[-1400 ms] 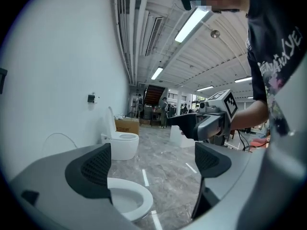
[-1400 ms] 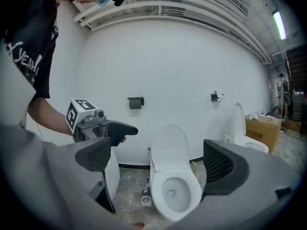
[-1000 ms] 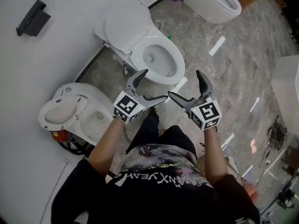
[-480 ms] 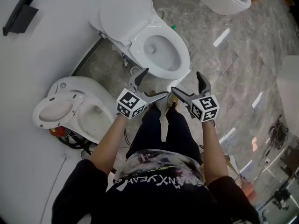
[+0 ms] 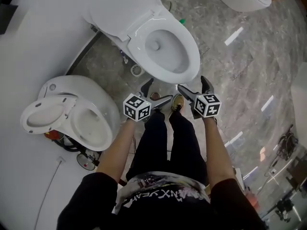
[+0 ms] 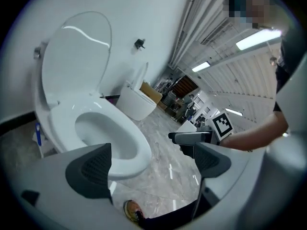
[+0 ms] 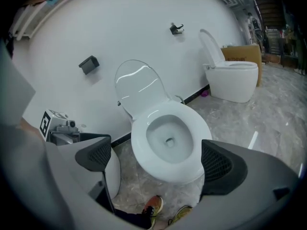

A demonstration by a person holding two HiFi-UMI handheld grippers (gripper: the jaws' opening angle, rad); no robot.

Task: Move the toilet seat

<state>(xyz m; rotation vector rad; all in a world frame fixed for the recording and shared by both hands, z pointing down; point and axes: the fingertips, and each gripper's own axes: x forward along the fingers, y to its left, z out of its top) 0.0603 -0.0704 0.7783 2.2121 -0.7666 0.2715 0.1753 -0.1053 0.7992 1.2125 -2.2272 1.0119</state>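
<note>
Toilet seat (image 5: 191, 51) untouched; left tongs (image 5: 159, 90) and right tongs (image 5: 193, 83) gape empty.

Toilet seat (image 5: 192, 63), lid (image 5: 120, 6): glossy white, with pale grey shading inside the bowl. Neighbouring toilet (image 5: 72, 111): white too, slightly creamier. Wall (image 5: 43, 37): plain white, with a dark strip (image 7: 194, 96) along its foot. Floor (image 5: 249, 71): grey-brown marbling, white light streaks. Left gripper (image 5: 159, 90), right gripper (image 5: 192, 84): mid-grey bodies. Their pads (image 7: 218, 166) are charcoal with a fine mesh texture, and their cubes are white with black square markers. Trousers (image 5: 168, 143): black. Shirt (image 5: 163, 190): black, white lettering, pink-purple speckled band. Orange shoe (image 7: 152, 207); yellow-olive shoe (image 7: 184, 214). Wall box (image 7: 88, 64) and hook (image 7: 176, 29): black. Carton (image 7: 242, 54): brown cardboard.
</note>
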